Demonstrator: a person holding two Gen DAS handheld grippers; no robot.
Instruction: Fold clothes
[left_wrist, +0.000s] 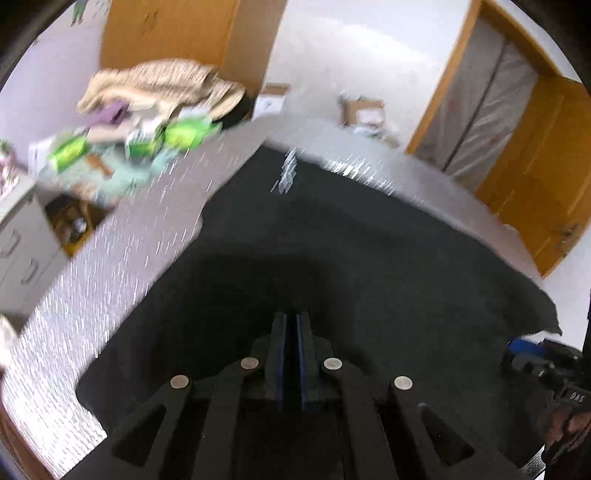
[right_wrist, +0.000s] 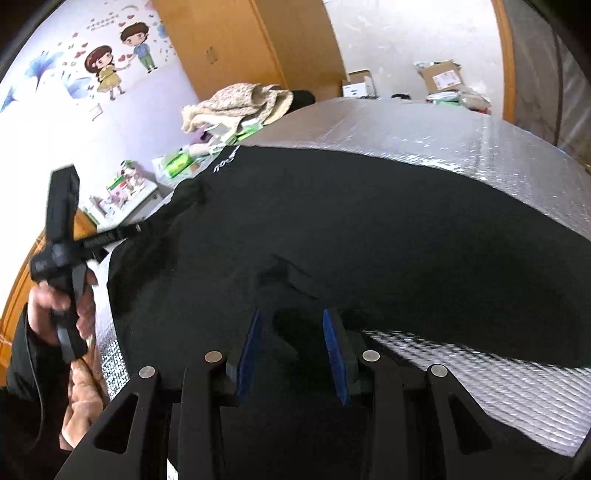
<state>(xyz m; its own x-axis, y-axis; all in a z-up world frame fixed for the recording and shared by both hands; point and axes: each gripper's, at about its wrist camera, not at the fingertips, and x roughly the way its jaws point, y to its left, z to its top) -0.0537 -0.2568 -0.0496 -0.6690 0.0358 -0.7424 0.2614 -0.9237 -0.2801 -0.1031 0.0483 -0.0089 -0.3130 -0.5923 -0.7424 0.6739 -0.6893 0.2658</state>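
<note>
Black fabric — a dark garment (right_wrist: 369, 229) of matte, slightly napped cloth — lies spread over a silver quilted surface (right_wrist: 461, 129) with a dimpled, reflective foil texture, covering most of it in both views. Small pale lettering shows near one far corner of the garment in the right wrist view; it is too small to read. A short crease puckers the cloth just ahead of the right gripper (right_wrist: 293, 325), whose blue ribbed pads (right_wrist: 334, 350) stand apart, released, with cloth lying between them but nothing pinched. The left gripper (left_wrist: 291, 321) has its two blue-edged fingers brought nearly together, a thin slit between them; whether any cloth is caught there cannot be told, since the dark fabric and black fingers merge. From the right wrist view the left tool appears at the frame's left edge, its tip at a bunched corner of the garment, a hand (right_wrist: 55, 306) wrapped round the handle; the grip point is hard to make out. The left wrist view is motion-blurred: a beige textured blanket (left_wrist: 159, 88), green packets (left_wrist: 181, 134) and cardboard boxes (left_wrist: 364, 110) are smeared. A wooden wardrobe (right_wrist: 251, 40) and a cartoon wall sticker (right_wrist: 118, 55) stand behind.
</note>
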